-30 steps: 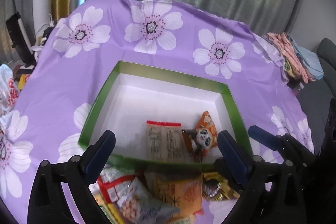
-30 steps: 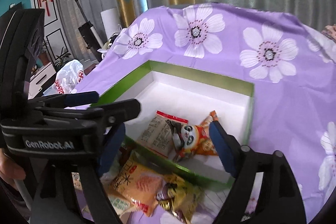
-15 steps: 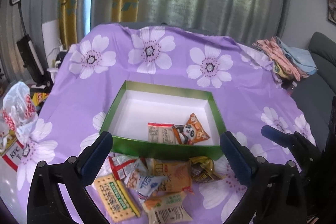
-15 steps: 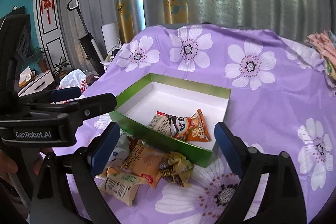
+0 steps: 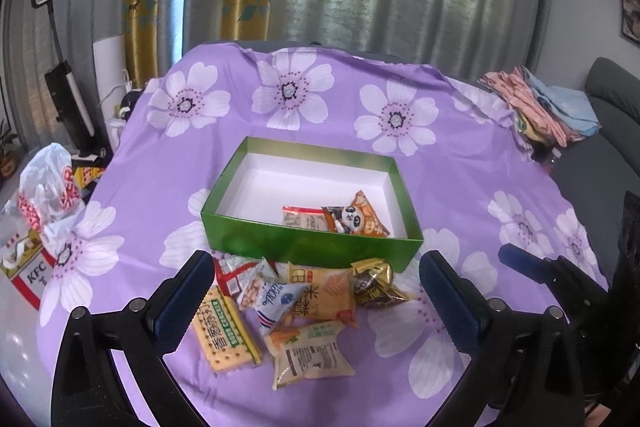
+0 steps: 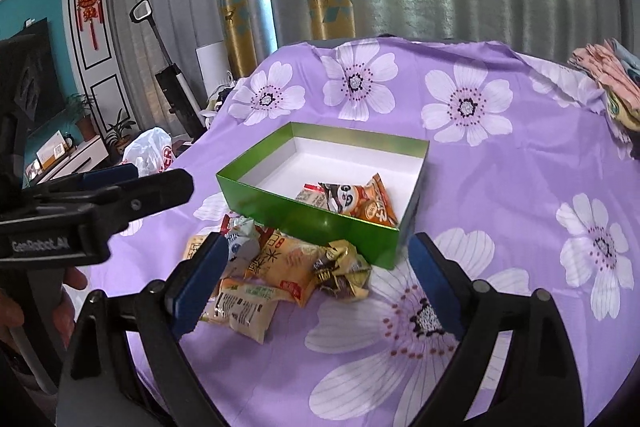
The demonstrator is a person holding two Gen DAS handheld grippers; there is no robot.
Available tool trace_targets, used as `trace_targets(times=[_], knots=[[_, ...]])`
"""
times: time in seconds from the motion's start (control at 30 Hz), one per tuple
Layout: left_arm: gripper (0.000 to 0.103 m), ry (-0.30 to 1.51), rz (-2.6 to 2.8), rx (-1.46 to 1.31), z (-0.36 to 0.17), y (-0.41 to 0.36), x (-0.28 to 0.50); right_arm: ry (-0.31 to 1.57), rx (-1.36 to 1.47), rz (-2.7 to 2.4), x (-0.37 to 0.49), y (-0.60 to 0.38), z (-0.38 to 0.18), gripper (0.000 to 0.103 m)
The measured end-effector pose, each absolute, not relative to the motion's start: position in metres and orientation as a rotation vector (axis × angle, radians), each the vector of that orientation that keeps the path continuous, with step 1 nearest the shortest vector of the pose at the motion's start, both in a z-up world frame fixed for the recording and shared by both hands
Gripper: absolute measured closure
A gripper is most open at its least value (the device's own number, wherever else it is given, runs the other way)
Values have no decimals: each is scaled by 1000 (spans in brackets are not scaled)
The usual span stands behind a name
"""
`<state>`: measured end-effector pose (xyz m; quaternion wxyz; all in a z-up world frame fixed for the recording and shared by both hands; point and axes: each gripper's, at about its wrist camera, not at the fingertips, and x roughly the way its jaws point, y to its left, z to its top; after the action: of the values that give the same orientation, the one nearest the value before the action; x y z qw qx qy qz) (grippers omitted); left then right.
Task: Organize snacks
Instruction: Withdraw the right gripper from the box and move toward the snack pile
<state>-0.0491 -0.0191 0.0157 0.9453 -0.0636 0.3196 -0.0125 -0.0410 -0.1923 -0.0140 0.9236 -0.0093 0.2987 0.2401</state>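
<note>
A green box with a white inside stands on the purple flowered cloth. In it lie a panda packet and a beige packet. In front of the box is a pile of several snacks: a cracker packet, an orange packet, a gold packet and a pale packet. My left gripper hangs open above the pile, holding nothing. My right gripper is open too, above the pile's right side.
A white and red plastic bag and a KFC carton sit off the table's left edge. Folded clothes lie at the far right corner beside a grey sofa. A vacuum leans by the curtains.
Both grippers have drawn back from the box and risen a little, so the whole snack pile now shows. The right jaws stand slightly wider than a second ago.
</note>
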Motion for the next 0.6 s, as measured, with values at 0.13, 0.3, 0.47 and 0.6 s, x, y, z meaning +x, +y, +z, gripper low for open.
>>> trace_targets(times=[0.13,0.3,0.47,0.6], knots=[[1,653,-30,-119,16,-24,-54,613,-14,492,-46,-195,-14,11],[1,660,-30,-106,16,-29,-56,617,-7,493,-48,-197,-15,11],[1,661,-29,-105,16,-29,-57,618,-8,503,-53,-196,-15,11],[1,663,-33,-104,15,-32,-60,616,-12,511,-56,-195,-15,11]])
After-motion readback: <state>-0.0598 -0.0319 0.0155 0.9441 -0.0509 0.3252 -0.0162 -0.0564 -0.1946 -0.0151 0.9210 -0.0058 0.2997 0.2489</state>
